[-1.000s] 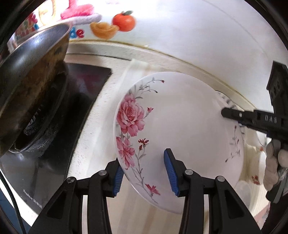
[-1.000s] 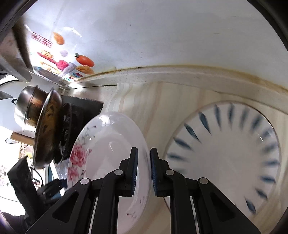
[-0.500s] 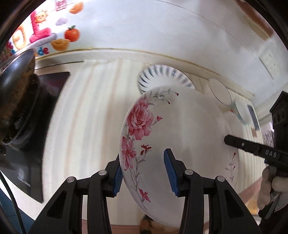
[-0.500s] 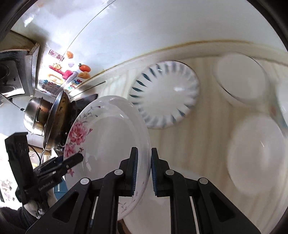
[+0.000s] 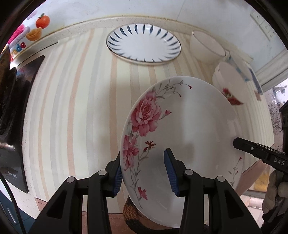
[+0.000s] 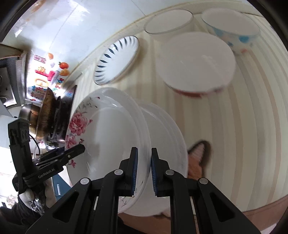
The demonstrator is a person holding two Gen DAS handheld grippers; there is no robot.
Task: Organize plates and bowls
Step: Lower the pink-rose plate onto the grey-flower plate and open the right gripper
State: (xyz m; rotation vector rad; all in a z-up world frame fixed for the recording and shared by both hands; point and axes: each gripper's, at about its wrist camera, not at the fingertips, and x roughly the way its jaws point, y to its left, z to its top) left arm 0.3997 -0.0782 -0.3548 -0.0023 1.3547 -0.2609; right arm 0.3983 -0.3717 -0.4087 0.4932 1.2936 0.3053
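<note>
A white plate with pink roses [image 5: 187,129] is held in the air above the striped counter, tilted. My left gripper [image 5: 144,171] straddles its near rim with its jaws apart, one finger on each face. My right gripper [image 6: 144,172] is shut on the opposite rim of the rose plate [image 6: 108,136]; it shows in the left wrist view [image 5: 252,151]. A blue-striped plate [image 5: 144,45] lies flat at the back of the counter. A white bowl [image 5: 207,46], a red-flowered bowl [image 5: 232,84] and a blue-patterned bowl [image 6: 232,28] stand at the back right.
A dark stove [image 5: 10,108] with a wok [image 6: 45,111] is at the left. The tiled wall [image 5: 126,9] with fruit stickers [image 5: 42,20] runs behind the counter. The counter's front edge [image 5: 72,207] lies below the plate.
Both grippers have carried the rose plate right and toward the counter's front, away from the stove. The blue-striped plate and the bowls have come into view.
</note>
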